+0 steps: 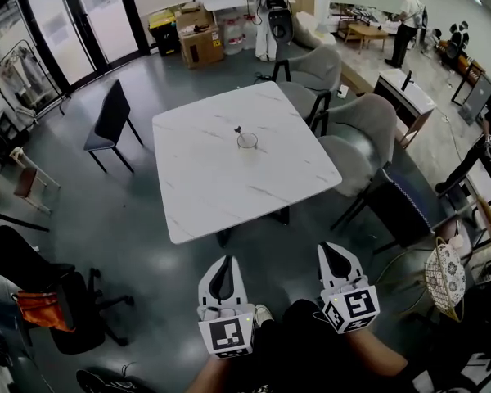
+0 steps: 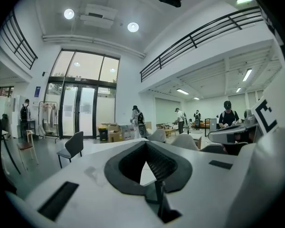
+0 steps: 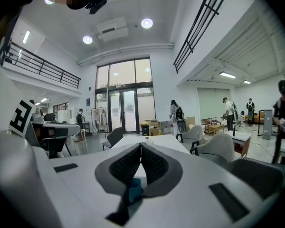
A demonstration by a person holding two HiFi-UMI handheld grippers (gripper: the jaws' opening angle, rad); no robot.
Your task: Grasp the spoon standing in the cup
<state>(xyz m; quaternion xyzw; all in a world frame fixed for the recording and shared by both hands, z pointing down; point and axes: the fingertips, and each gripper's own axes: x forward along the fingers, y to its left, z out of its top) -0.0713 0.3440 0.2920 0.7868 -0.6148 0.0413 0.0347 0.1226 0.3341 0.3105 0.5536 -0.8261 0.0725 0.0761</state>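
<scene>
1. Reading the layout first: the cup point(image 1: 247, 141) sits near the middle of the white table point(image 1: 198, 188), and the spoon point(image 1: 239, 129) stands in it, its upper end above the rim. I judge this leaves the exposed end free for a pinch that never touches the cup. Which end of the spoon is up is too small for me to tell.
2. The cup is well apart from every table edge. I judge that I must close up to the near edge before either tool can reach.
3. Left gripper point(image 1: 222, 268): its own view shows the tongs pressed together, tips meeting, nothing between them.
4. Right gripper point(image 1: 334, 256): its own view shows the tongs likewise pressed together and holding nothing.
5. I judge the closed tongs to be a carrying posture only. Whichever tool I use must be spread before it goes around the spoon.
6. Pose: both tools are held low in front of my body, side by side, over the floor short of the near table edge. They point nearly level toward the table, marker cubes nearest the head camera.
7. The right gripper view lines up along the table, with the cup small just above its tips. The left gripper view looks more toward the black chair point(image 2: 73, 147).
8. I judge the right tool the better aligned for the approach.
</scene>
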